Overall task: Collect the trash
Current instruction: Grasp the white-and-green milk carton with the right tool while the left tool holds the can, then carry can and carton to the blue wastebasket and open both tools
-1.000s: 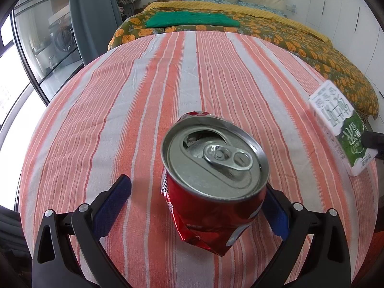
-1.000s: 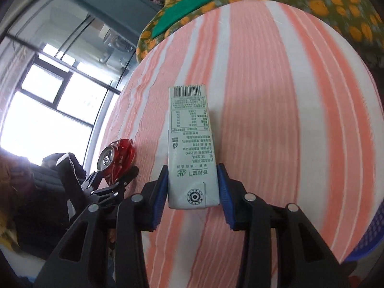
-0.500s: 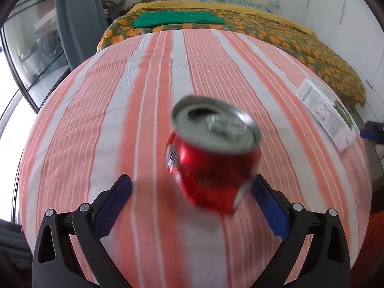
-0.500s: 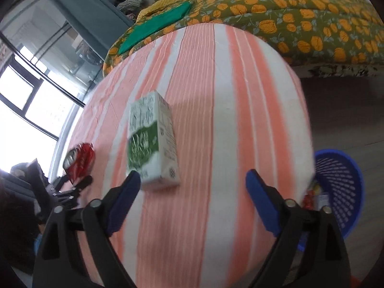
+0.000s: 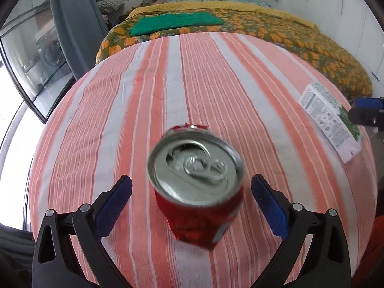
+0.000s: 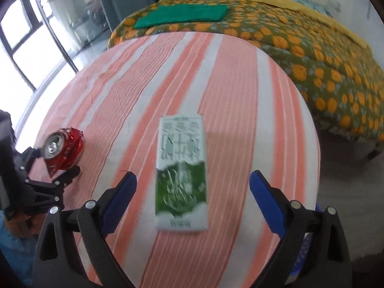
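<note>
A crushed red soda can [image 5: 196, 189] lies on the striped tablecloth [image 5: 182, 84], its silver top facing the left wrist camera. My left gripper [image 5: 192, 199] is open, its blue pads on either side of the can and apart from it. A green and white carton [image 6: 181, 175] lies flat on the cloth between the open pads of my right gripper [image 6: 193, 196], not touching them. The carton also shows in the left wrist view [image 5: 328, 117] at the table's right edge. The can shows in the right wrist view [image 6: 62, 150] at the left.
A bed with an orange-flowered green cover [image 5: 264, 21] and a folded green cloth [image 5: 175, 22] stands behind the table. A glass door [image 5: 31, 48] is at the left. A blue basket edge [image 6: 304, 247] shows below the table at the right.
My right gripper opened and let the carton go; it now lies flat on the cloth. My left gripper stayed open around the can, which shifted slightly in view.
</note>
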A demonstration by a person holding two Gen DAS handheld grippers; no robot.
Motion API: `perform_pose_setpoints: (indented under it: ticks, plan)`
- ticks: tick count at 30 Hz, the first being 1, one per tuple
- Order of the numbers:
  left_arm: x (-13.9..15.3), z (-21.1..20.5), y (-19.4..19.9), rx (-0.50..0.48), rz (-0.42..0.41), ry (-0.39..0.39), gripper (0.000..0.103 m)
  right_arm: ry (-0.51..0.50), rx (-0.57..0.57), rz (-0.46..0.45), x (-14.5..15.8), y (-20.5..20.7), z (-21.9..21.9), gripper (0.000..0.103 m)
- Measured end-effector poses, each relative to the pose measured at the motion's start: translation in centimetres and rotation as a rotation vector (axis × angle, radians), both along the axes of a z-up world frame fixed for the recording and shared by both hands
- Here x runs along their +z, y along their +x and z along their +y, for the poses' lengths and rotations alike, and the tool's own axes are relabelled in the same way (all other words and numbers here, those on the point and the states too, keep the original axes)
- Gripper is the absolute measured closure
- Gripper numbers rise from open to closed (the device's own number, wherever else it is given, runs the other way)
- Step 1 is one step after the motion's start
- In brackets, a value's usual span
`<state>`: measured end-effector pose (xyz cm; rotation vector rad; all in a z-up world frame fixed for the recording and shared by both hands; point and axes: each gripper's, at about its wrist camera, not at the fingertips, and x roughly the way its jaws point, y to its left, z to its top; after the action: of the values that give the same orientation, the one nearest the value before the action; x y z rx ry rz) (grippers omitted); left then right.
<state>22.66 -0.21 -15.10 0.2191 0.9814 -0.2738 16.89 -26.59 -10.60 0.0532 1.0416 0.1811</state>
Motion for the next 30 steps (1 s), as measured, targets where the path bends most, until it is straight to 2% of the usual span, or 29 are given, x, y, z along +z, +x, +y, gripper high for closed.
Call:
perform_pose_setpoints:
  ticks: [2,4,6,7,8,9,10,15,20,25,30]
  plan:
    - [-0.2,0.0,0.5,0.013,0.023,0.005,0.006,-0.067,0.025,0.027,-0.7,0.9,1.5,0.011]
    - [-0.5,-0.1,0.8,0.018,0.034,0.022,0.014,-0.144,0.028,0.041,-1.3,1.3,2.5,0.011]
    - [-0.5,0.1,0.9,0.021,0.041,-0.001,0.020,-0.174,0.017,0.042,-1.5,1.4,2.7,0.013]
    - [-0.5,0.2,0.9,0.022,0.047,-0.016,0.025,-0.183,0.015,0.045,-1.7,1.4,2.5,0.026]
    - [-0.4,0.2,0.9,0.021,0.046,-0.025,0.029,-0.189,0.014,0.049,-1.7,1.4,2.5,0.049]
    - [-0.3,0.2,0.9,0.014,0.040,-0.028,0.039,-0.183,0.014,0.056,-1.8,1.2,2.1,0.052]
    - [-0.3,0.0,0.8,0.010,0.036,-0.023,0.042,-0.175,0.008,0.056,-1.7,1.0,1.9,0.054]
    - [0.8,-0.5,-0.2,0.007,0.002,-0.031,0.042,-0.117,0.006,-0.020,0.8,-1.8,0.3,0.054]
    - [3.3,-2.9,-2.7,-0.042,-0.031,-0.101,0.042,-0.032,0.005,-0.067,2.5,-5.7,-2.3,0.054]
    - [5.3,-8.4,-6.5,-0.165,-0.053,-0.145,0.042,0.053,-0.053,-0.085,3.3,-10.0,-7.1,0.054]
    - [6.9,-14.8,-9.9,-0.294,-0.055,-0.197,0.042,0.060,-0.143,-0.113,3.3,-14.0,-12.7,0.054]
